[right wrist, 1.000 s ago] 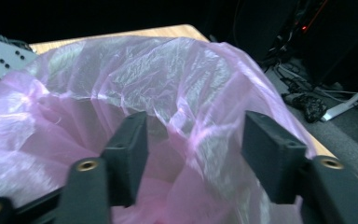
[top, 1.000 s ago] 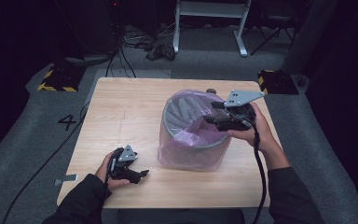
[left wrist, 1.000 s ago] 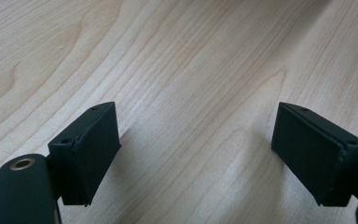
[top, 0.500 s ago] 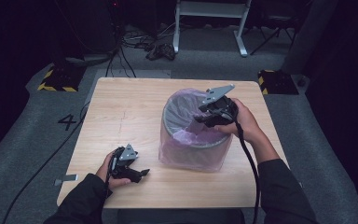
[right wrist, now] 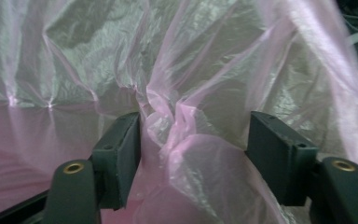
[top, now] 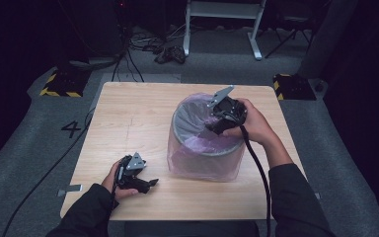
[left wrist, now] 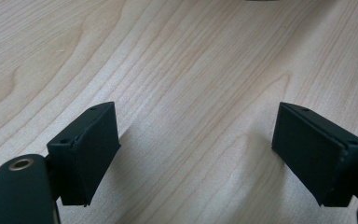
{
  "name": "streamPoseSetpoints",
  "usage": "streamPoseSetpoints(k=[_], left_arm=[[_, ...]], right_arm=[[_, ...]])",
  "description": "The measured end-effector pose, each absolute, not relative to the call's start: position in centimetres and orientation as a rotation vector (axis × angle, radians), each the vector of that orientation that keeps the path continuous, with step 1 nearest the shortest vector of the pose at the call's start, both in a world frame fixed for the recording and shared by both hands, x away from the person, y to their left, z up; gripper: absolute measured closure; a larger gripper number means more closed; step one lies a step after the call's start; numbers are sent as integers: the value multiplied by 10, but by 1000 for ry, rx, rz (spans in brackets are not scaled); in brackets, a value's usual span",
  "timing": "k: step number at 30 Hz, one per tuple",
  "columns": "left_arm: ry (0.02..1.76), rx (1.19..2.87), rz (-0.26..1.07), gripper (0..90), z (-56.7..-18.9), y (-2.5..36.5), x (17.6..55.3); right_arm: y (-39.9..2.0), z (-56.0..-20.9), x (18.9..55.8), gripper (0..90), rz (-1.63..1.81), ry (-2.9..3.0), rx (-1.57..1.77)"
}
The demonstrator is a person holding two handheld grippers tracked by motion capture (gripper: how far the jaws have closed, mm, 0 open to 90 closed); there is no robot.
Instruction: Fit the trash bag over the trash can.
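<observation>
A grey round bin (top: 203, 159) lined with a thin pink plastic bag (top: 193, 104) stands right of the table's middle. My right gripper (top: 213, 127) reaches over the bin's far right rim and points down into its mouth. In the right gripper view its jaws stand apart, open (right wrist: 193, 158), and a bunched fold of the bag (right wrist: 170, 121) rises between them, touching the left pad (right wrist: 121, 154). My left gripper (top: 149, 183) rests near the table's front edge, left of the bin. Its jaws are wide open (left wrist: 196, 149) over bare wood, with nothing between them.
The wooden table (top: 128, 118) has free room on its left half and in front of the bin. A cable (top: 259, 173) trails from the right gripper along the forearm. Dark floor with cables and a stand (top: 222, 19) lies beyond the far edge.
My right gripper has moved left and down from the bin's right rim into its mouth, onto the bag. The left gripper has stayed put.
</observation>
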State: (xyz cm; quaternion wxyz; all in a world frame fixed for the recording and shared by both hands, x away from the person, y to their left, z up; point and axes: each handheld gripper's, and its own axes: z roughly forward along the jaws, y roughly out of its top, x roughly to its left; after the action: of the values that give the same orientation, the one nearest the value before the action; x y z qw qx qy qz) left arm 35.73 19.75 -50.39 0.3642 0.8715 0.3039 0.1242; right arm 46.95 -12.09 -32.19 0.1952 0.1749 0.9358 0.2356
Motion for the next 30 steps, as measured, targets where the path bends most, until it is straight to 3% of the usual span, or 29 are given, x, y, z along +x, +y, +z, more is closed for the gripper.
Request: streamPoseSetpoints(k=[12, 23, 30], left_arm=[[784, 2242, 320, 145, -504, 197, 357], [785, 2242, 320, 145, -504, 197, 357], [784, 2242, 321, 145, -504, 197, 357]], right_arm=[[-135, -307, 472, 297, 769, 2558, 552], [-138, -309, 481, 391, 808, 2491, 586], [-132, -315, 483, 398, 736, 2468, 569]])
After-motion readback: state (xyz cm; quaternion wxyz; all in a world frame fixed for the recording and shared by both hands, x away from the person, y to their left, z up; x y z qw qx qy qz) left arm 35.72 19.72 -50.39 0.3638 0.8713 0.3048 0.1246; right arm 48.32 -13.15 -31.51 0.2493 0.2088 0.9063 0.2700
